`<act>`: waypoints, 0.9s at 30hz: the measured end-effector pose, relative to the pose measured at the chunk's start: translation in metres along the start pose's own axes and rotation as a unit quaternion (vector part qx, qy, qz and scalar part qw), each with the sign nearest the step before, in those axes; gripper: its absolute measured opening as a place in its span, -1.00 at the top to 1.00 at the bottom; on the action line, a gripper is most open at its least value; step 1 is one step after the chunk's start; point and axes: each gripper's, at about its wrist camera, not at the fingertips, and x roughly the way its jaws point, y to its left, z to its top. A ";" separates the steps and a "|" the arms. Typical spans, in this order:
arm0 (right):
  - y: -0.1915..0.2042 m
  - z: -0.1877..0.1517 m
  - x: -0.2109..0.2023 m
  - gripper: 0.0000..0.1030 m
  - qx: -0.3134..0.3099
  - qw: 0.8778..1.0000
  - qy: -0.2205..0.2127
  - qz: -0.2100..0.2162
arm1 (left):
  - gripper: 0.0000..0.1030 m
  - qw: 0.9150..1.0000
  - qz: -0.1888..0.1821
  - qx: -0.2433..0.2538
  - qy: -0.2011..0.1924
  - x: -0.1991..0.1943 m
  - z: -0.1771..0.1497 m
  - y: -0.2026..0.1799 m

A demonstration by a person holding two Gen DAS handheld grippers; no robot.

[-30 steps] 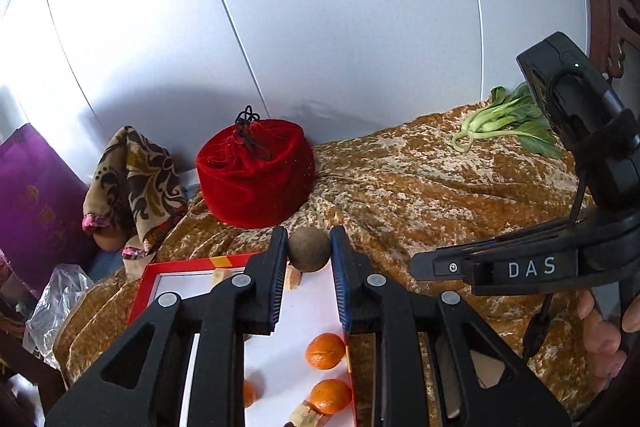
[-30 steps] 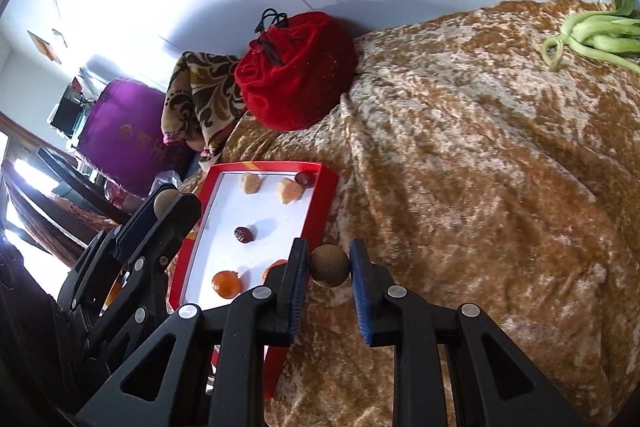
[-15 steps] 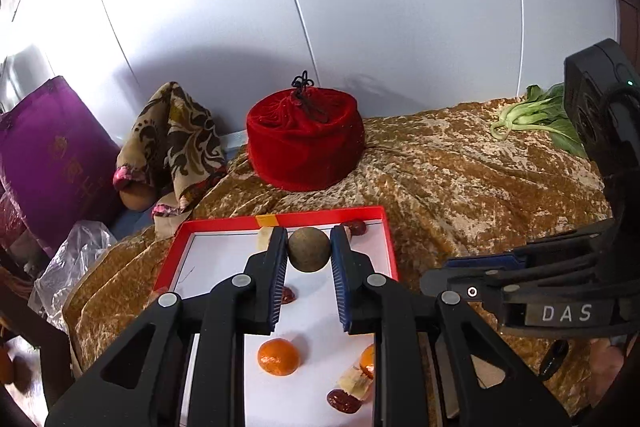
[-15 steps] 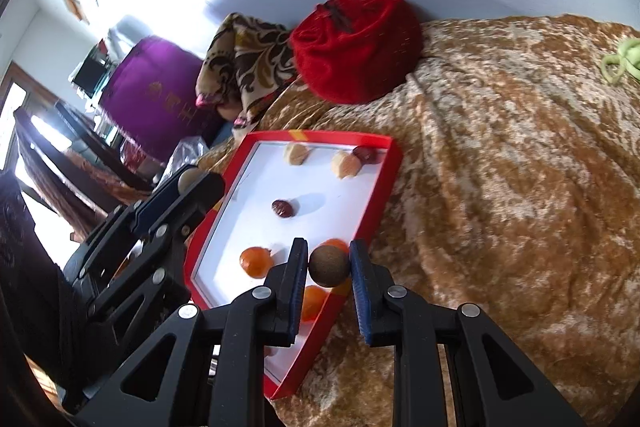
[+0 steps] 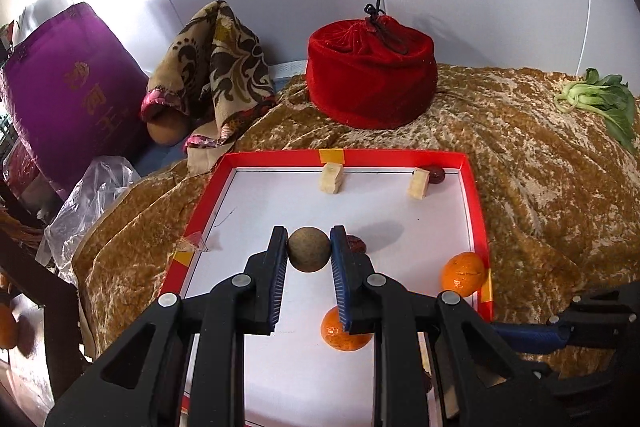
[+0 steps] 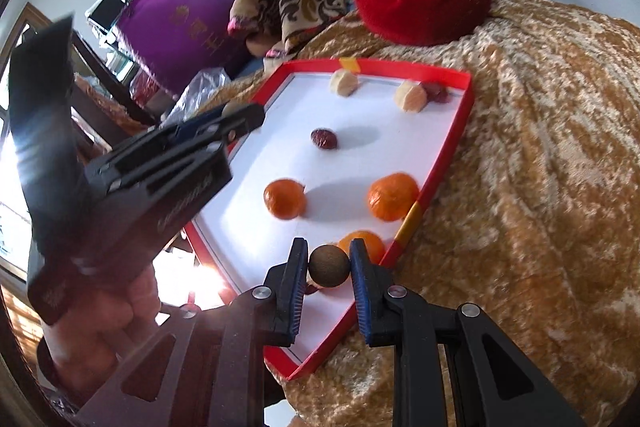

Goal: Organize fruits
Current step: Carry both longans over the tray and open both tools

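A red-rimmed tray (image 5: 476, 195) (image 6: 452, 143) with a white floor lies on the gold cloth. My left gripper (image 5: 309, 247) is shut on a small round brown fruit (image 5: 309, 249), held above the tray's middle. My right gripper (image 6: 329, 263) is shut on another brown round fruit (image 6: 329, 265) over the tray's near right corner. On the tray lie oranges (image 6: 285, 199) (image 6: 392, 197) (image 5: 462, 274), dark red dates (image 6: 324, 139) (image 5: 435, 174) and two pale cut chunks (image 5: 331, 178) (image 6: 410, 98). The left gripper (image 6: 240, 115) also shows at the tray's left edge in the right wrist view.
A red velvet drawstring pouch (image 5: 370, 79) stands behind the tray. A patterned cloth (image 5: 218, 67) and a purple bag (image 5: 68, 95) lie at the back left, with a clear plastic bag (image 5: 92, 199). Green bok choy (image 5: 600, 99) rests at the far right. A hand (image 6: 100, 319) holds the left gripper.
Both grippers have swung left and a little lower, from over the gold cloth to over the tray. Each still grips its brown fruit. The tray now fills more of both views.
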 end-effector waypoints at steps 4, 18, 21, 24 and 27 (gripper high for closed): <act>0.011 -0.008 0.012 0.58 -0.018 1.000 0.017 -0.003 | 0.62 1.000 0.008 0.014 0.006 0.003 -0.002 -0.006; 0.034 -0.025 0.032 0.52 -0.073 0.996 0.047 -0.028 | 0.62 0.999 0.041 0.024 0.000 0.004 0.001 -0.006; 0.038 -0.023 0.022 0.52 -0.084 0.996 0.028 -0.031 | 0.58 0.998 0.050 0.022 -0.009 0.001 0.002 -0.005; 0.037 -0.019 0.008 0.51 -0.080 0.996 0.010 -0.028 | 0.17 0.998 0.057 0.014 -0.029 -0.006 0.005 -0.004; 0.030 -0.012 -0.007 0.50 -0.070 0.997 -0.017 -0.033 | -0.09 0.996 0.066 0.006 -0.058 -0.017 0.008 -0.003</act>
